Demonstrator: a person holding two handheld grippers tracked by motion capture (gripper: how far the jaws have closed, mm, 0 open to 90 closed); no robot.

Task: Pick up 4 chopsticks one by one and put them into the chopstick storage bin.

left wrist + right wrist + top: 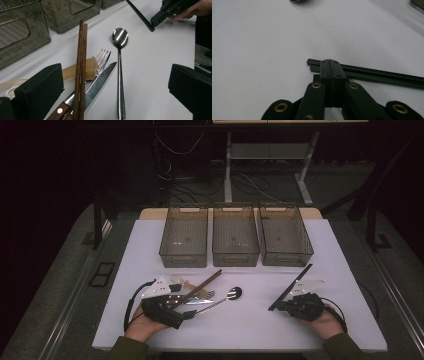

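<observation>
Pinching the black chopsticks (382,75) near one end, the right claw (286,305) should lift them level while the left claw (186,316) stays spread.

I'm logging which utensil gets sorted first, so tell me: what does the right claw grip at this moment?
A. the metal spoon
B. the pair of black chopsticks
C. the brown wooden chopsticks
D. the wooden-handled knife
B: the right claw is shut on the black chopsticks near their end, while the spoon, brown wooden chopsticks and knife lie on the white table in front of the open left claw.
</observation>
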